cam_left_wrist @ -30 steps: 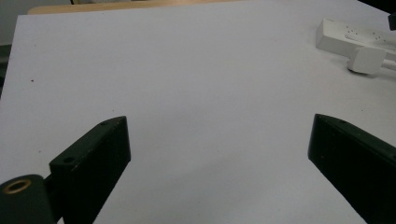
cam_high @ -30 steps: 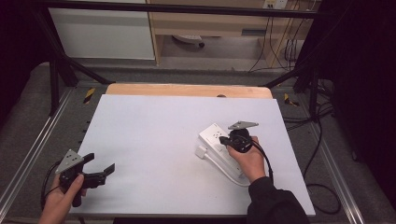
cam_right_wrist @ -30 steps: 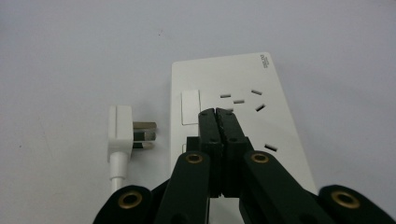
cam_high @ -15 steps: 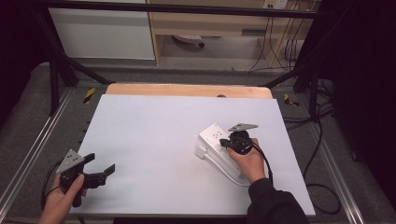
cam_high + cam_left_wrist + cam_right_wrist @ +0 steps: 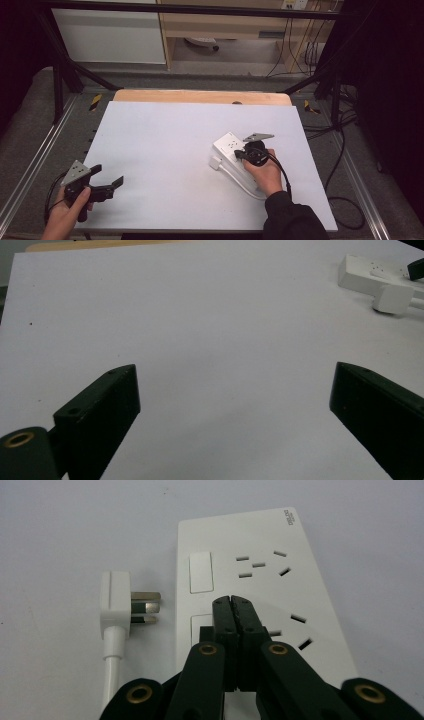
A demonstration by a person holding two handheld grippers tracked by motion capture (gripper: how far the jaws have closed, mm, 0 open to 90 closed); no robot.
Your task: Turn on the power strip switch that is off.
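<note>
**High view: closed fingers pressed near a power strip switch**

High view and both gripper views are drawn on here, largest thing first. A broad, matte white desk [image 5: 165, 150] with a pale wooden far edge is seen. At its right half a smooth white plastic rectangular power strip [image 5: 260, 580] is laid flat, with its own white moulded plug [image 5: 116, 605], metal prongs bare, just beside it on a round white cable [image 5: 240, 180].

The right gripper [image 5: 232, 600] is held over the strip, fingers closed together on nothing, tips at a rocker switch. The left gripper [image 5: 107, 184] is kept well apart, fingers wide open and empty.

A slip is judged possible: hard tips on glossy plastic could skid off the switch or push the unbraced strip aside.
</note>
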